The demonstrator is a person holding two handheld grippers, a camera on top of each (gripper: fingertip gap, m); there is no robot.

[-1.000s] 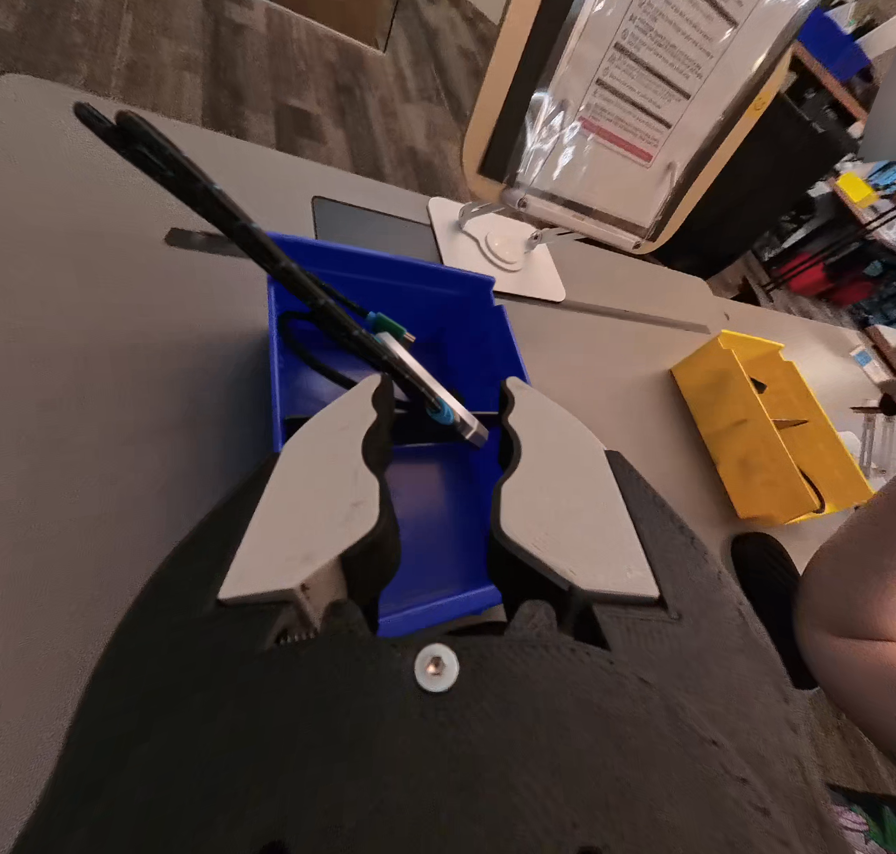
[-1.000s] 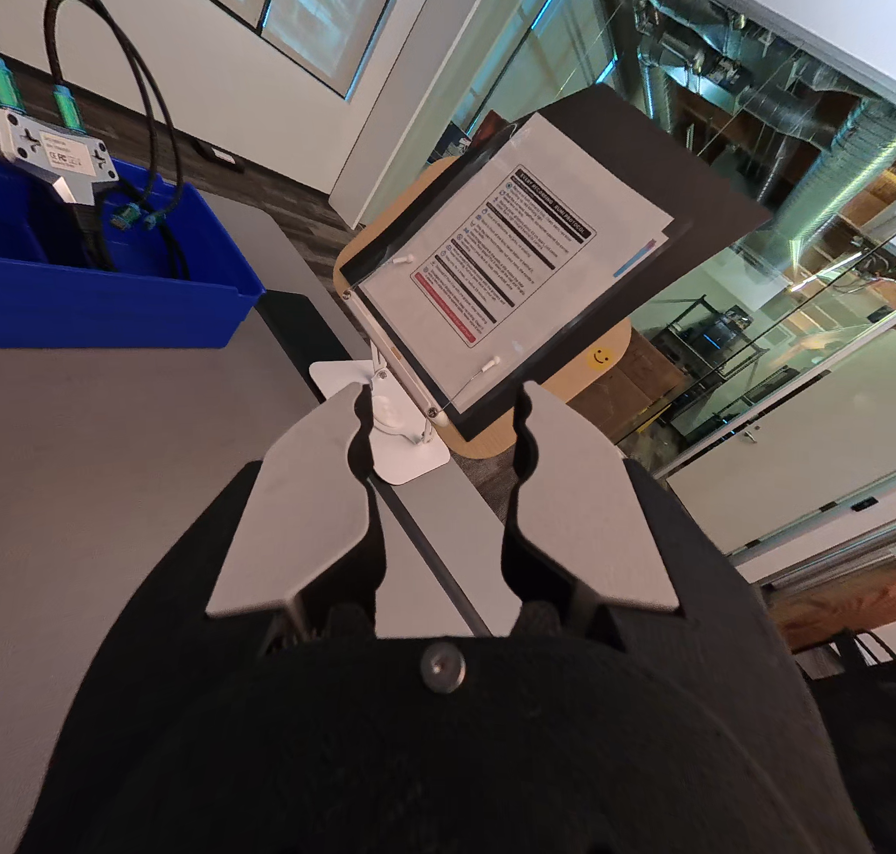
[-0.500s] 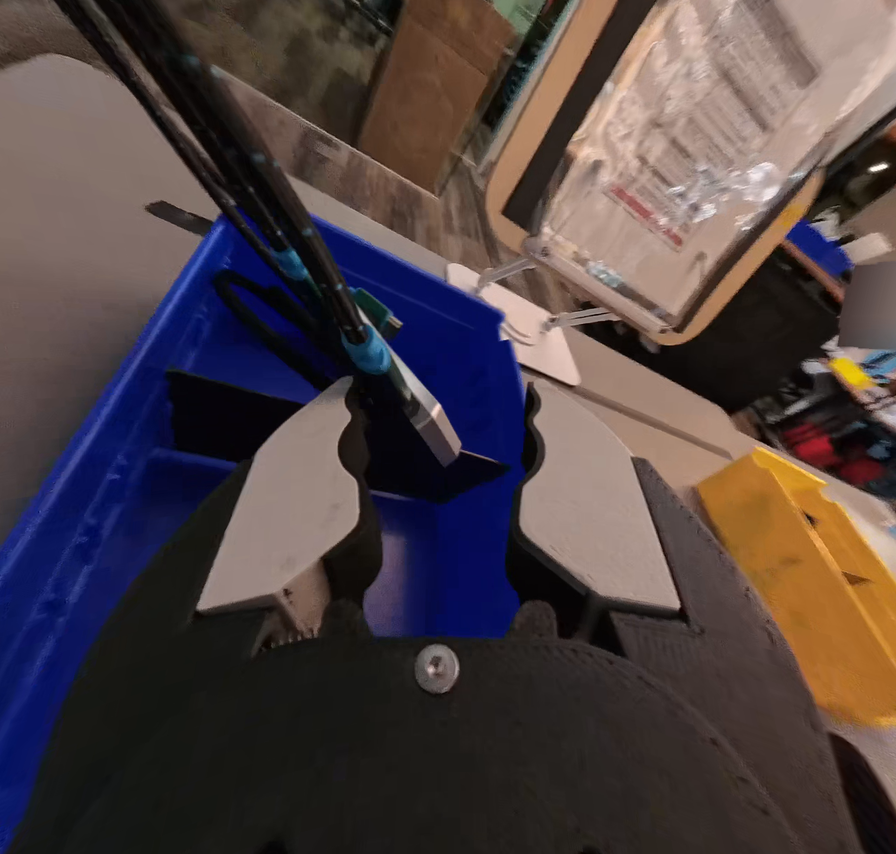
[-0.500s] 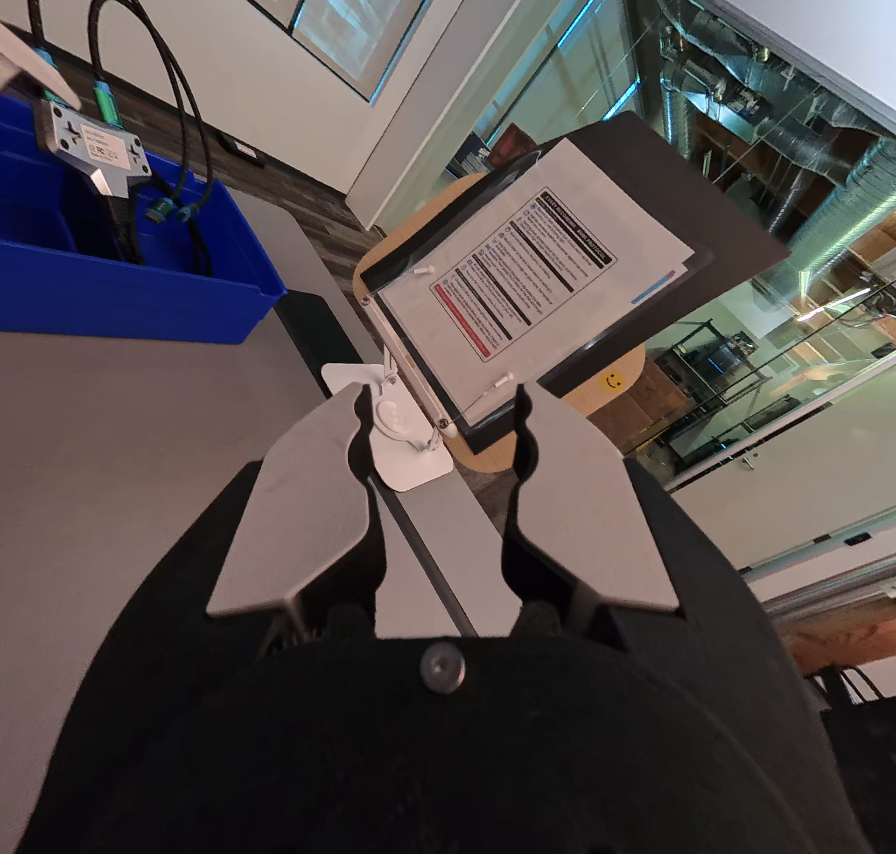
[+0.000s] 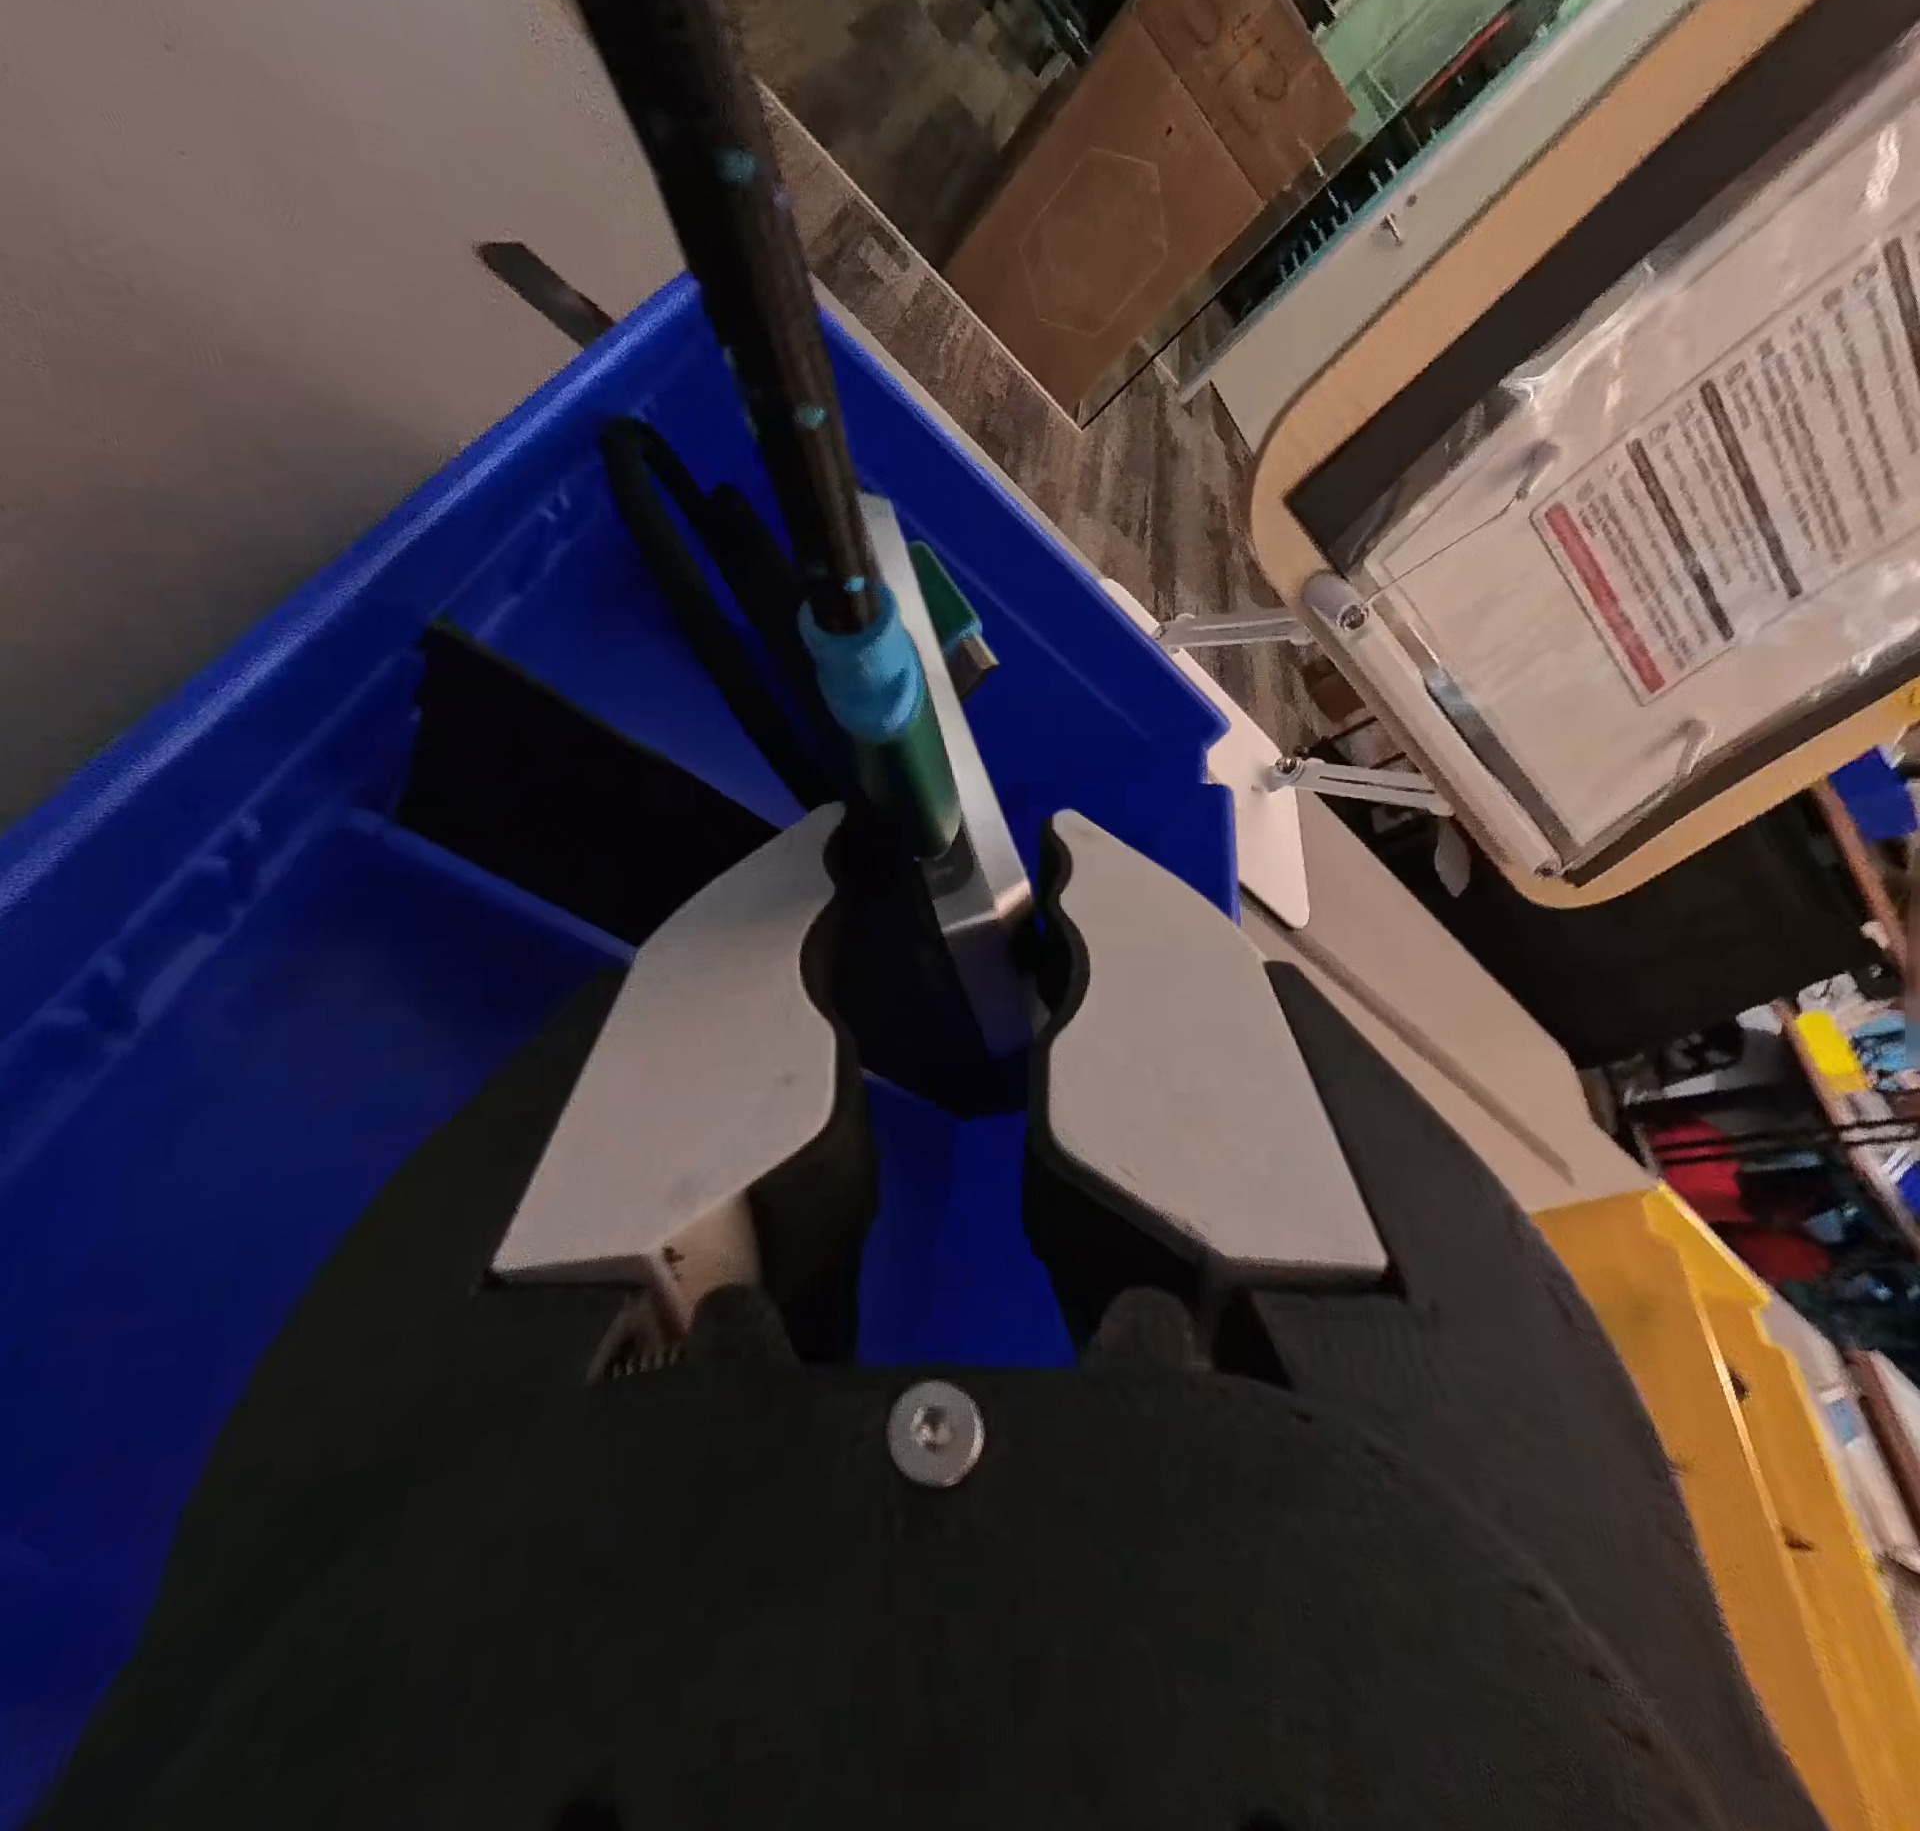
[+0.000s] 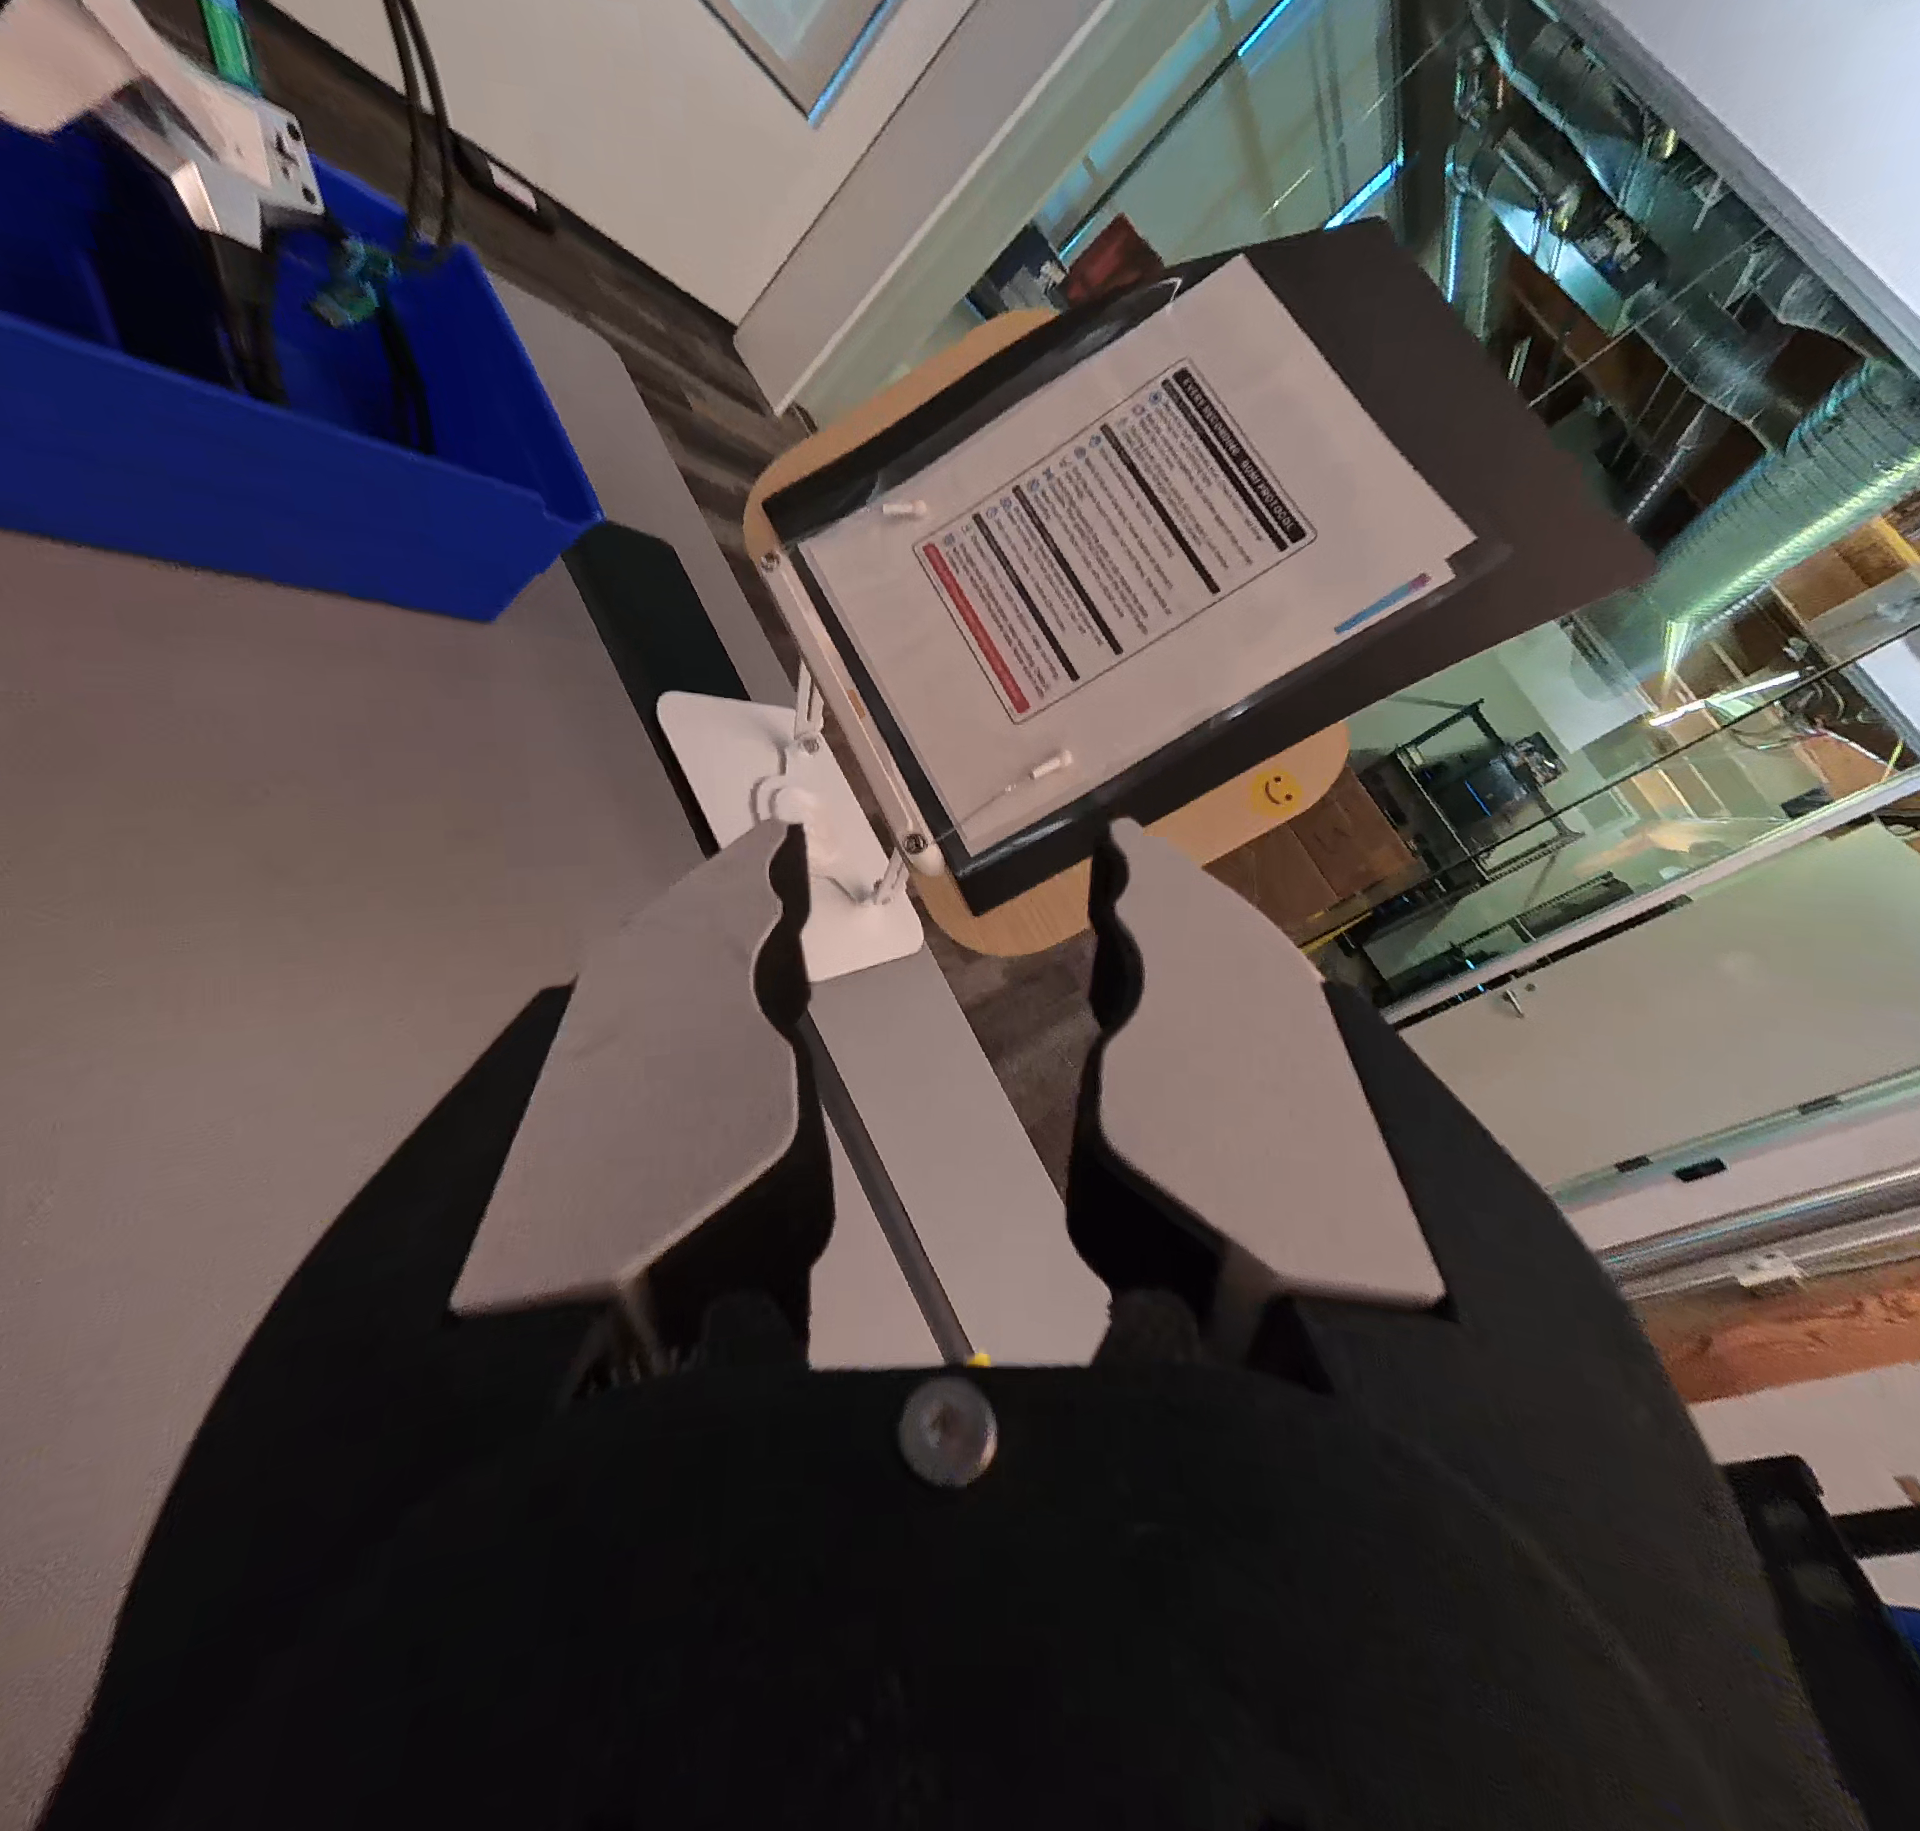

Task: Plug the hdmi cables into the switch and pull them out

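— What are the left tongs [image 5: 940, 872] doing?

— Their jaws stand apart, one on each side of the switch [image 5: 971, 851], a thin silver box standing on edge over the blue bin [image 5: 260, 950]. I cannot tell whether the pads touch it.

— Which way does the switch run?

— Its long side points away from the camera and up, with a black cable [image 5: 748, 223] with a teal and green plug [image 5: 883, 711] seated in its far end; the cable climbs out of the frame's top. More black cable loops in the bin behind a black divider.

— And the right tongs [image 6: 940, 877]?

— Jaws apart, holding nothing, over the grey table [image 6: 260, 846], well away from the bin. Beyond them a white stand [image 6: 769, 794] holds a printed sheet [image 6: 1122, 534].

— Any writing?

— The sheet and the switch's label both carry print. A yellow bin [image 5: 1766, 1469] sits off right.
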